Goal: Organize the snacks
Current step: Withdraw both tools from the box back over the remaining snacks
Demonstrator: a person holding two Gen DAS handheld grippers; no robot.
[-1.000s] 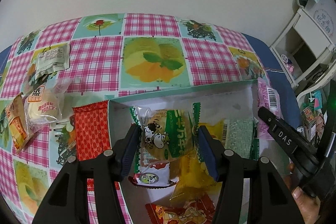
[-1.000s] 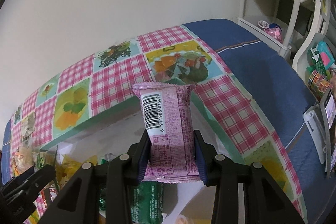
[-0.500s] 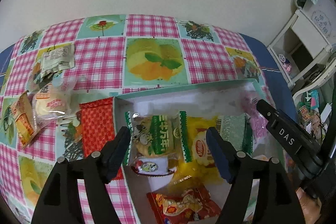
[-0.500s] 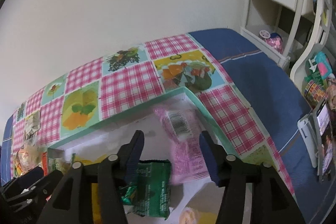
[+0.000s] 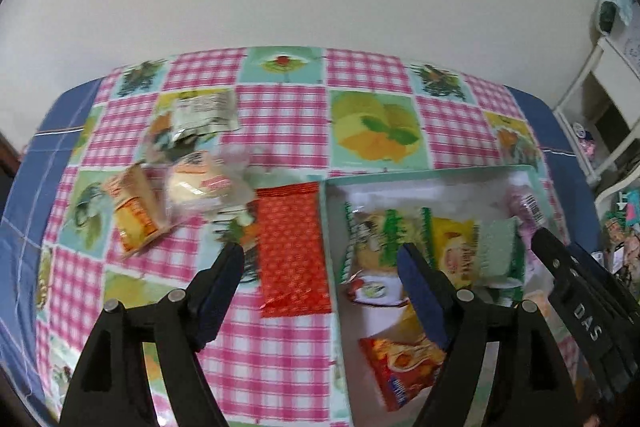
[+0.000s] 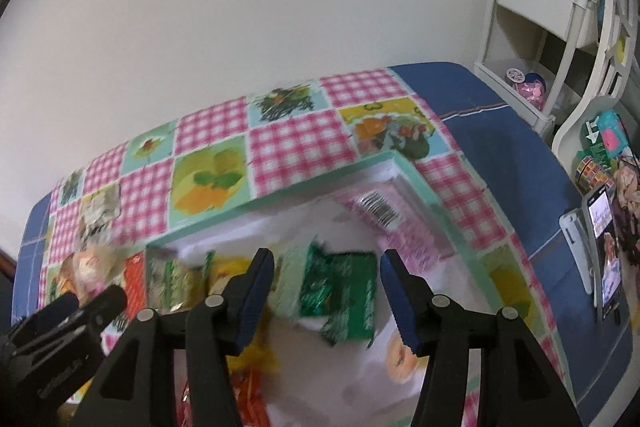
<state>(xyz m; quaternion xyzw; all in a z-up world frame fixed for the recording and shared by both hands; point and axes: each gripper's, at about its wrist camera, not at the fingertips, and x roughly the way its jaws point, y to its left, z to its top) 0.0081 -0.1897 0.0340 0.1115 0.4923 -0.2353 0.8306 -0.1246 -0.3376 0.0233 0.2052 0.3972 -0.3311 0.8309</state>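
Your left tongs [image 5: 320,275] have just been opening, empty; your right tongs [image 6: 326,287] gape empty too. Ahead, the blurred pink foil snack packet [image 6: 394,227] lies half-hidden inside the mint-rimmed white box [image 6: 416,183].

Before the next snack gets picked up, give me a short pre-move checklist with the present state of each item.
1. Left claw empty: ok. Its jaws have just been opening, nothing is held between them, and the cow-print packet lies in the box.
2. Right claw empty: ok. Jaws just opened; the pink packet rests against the box's far right wall.
3. Snacks left on the tablecloth: not ok. The red packet, orange packet, clear-wrapped bun and pale packet are outside the box.
4. Space in the box: ok, bare white floor shows at the far side.
5. Claws clear of each other: ok.
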